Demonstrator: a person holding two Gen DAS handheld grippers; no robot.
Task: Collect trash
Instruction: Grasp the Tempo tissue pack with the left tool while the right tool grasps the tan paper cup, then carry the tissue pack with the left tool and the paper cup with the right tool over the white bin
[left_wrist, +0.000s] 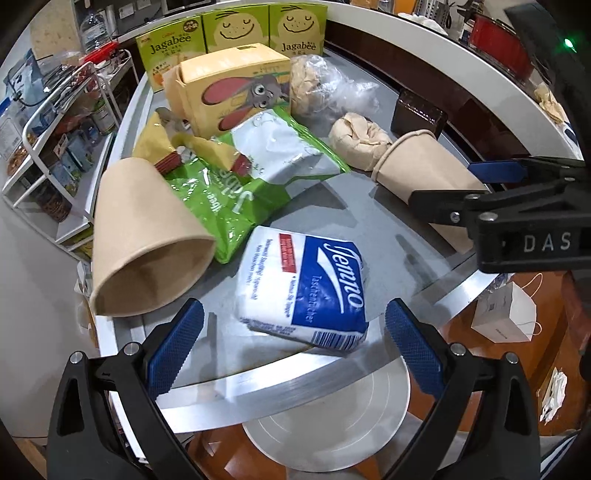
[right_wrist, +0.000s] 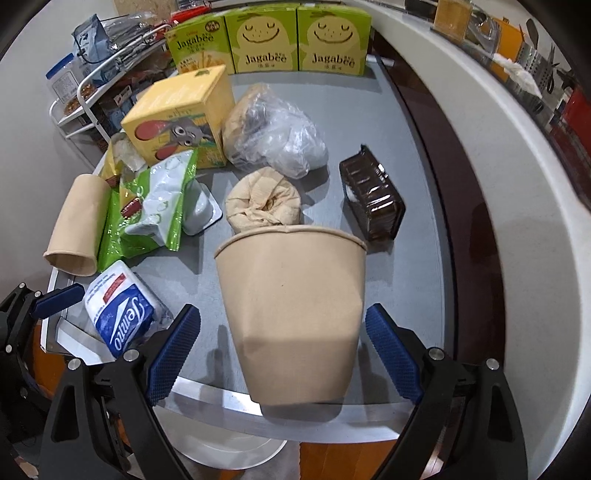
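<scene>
Approach step: both grippers gape wide, holding nothing. The right gripper (right_wrist: 282, 345) straddles a tipped paper cup (right_wrist: 291, 314) at the bench's near edge; the left gripper (left_wrist: 293, 341) brackets a tissue pack (left_wrist: 304, 288) there. Next, each must close.

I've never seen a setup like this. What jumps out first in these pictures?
Two tipped-over paper cups: one lies between the right gripper's open blue jaws, another at the table's left edge. A blue Tempo tissue pack sits before the left gripper, three green Jagabee boxes behind.
</scene>
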